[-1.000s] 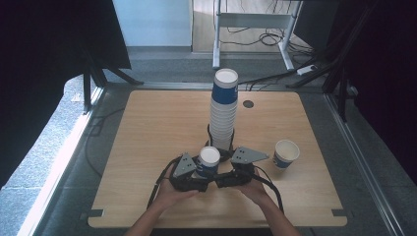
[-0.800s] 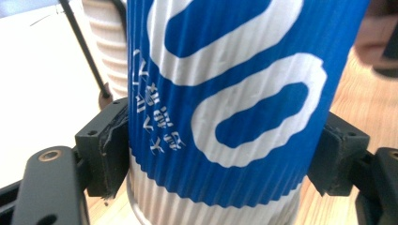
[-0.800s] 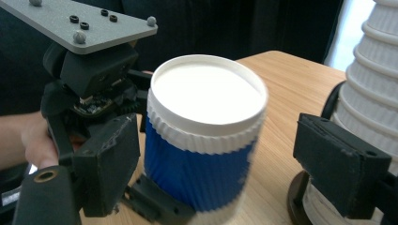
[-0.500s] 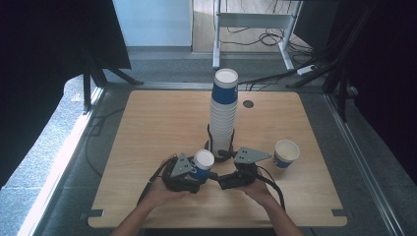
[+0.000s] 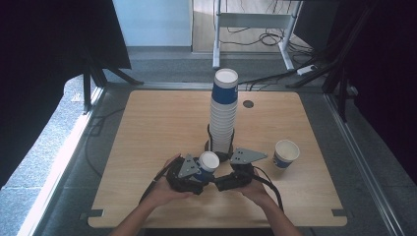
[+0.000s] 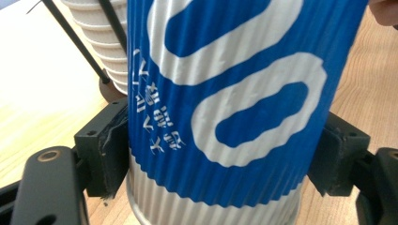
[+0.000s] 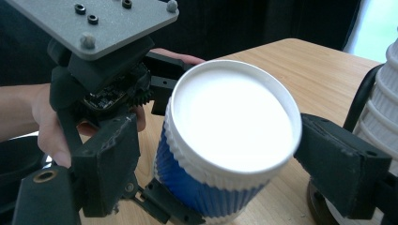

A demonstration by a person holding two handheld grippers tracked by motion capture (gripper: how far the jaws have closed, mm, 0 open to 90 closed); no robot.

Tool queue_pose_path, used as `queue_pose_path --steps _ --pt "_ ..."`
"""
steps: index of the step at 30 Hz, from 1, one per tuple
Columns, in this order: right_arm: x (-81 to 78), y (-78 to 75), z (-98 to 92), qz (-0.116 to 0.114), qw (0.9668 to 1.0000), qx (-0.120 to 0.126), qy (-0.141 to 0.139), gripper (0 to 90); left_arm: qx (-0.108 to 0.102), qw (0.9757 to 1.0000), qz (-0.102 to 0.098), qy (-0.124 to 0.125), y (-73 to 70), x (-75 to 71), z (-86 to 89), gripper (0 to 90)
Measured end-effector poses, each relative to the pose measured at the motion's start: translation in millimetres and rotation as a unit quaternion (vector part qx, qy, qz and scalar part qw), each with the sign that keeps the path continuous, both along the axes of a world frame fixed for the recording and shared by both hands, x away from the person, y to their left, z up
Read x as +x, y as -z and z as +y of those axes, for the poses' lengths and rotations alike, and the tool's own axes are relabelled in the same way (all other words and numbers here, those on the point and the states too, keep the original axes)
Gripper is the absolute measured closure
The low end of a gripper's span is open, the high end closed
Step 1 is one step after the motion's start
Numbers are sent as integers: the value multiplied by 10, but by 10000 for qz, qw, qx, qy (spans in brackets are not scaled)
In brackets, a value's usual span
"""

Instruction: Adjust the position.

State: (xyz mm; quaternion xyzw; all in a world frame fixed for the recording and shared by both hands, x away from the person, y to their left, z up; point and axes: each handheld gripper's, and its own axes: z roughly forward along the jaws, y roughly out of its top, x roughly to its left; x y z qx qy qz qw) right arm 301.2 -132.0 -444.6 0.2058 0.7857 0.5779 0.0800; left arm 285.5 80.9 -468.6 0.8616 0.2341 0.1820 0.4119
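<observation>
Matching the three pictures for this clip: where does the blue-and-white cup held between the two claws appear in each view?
High view: the held cup sits low centre, between the two hands, in front of the cup stack.
Left gripper view: the cup covers the centre, pads pressed on both sides.
Right gripper view: its white lid faces the camera at centre, with the pads standing off either side.
Shared landmark: the cup stack, upper left and right edge.

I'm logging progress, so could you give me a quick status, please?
Left gripper shut on blue cup. Right gripper open around its rim. Tall cup stack close behind.
</observation>
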Motion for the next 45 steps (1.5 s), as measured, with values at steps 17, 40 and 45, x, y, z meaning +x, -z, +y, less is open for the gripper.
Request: queue_pose_path --steps 17,40,45 --pt "49 21 -45 151 9995 257 -61 281 -228 9996 -110 153 -37 -28 -49 123" --pt "22 -26 -211 145 9963 845 7 284 -1629 9864 117 181 102 49 -33 59" --pt "26 -24 -225 173 9961 859 15 283 -1600 9869 7 231 86 40 -59 106"
